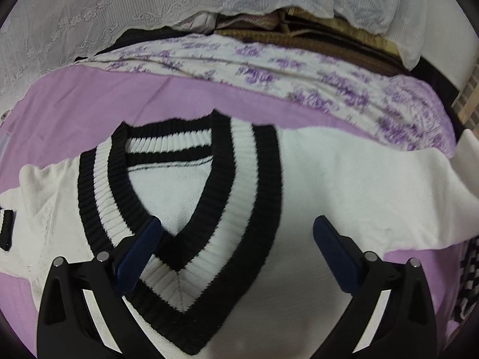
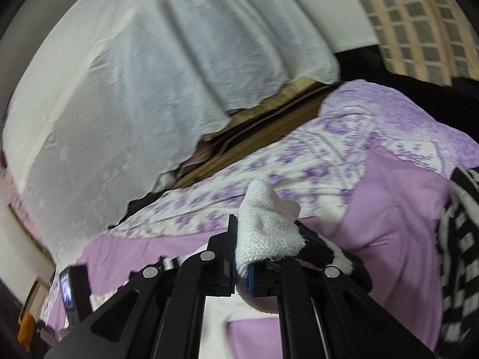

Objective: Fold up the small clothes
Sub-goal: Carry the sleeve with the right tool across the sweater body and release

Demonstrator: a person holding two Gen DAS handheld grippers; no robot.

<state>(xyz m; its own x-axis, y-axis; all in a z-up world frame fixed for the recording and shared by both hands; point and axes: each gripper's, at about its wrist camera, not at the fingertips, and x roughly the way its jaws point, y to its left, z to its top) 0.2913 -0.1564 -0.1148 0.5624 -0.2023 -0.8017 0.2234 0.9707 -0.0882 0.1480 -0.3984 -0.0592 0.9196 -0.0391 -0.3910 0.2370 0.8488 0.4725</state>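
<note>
The left gripper [image 1: 236, 230] hangs released over the sweater [image 1: 329, 185]; the right gripper [image 2: 242, 239] fingers clench its knit at 12 o'clock.

You are working over a bed covered by a plain lilac sheet [image 1: 89, 104], and along its far edge lies a white cloth printed with purple flowers [image 1: 269, 68], rumpled and running the whole width. Spread flat on the lilac sheet you have a white knitted V-neck sweater with a black-and-white ribbed collar [image 1: 344, 185], its sleeves reaching out to both sides, one black cuff lying at the left edge. At the right side of the bed a black-and-white checked fabric [image 2: 461, 254] rests on the sheet, just beside the sweater.
</note>
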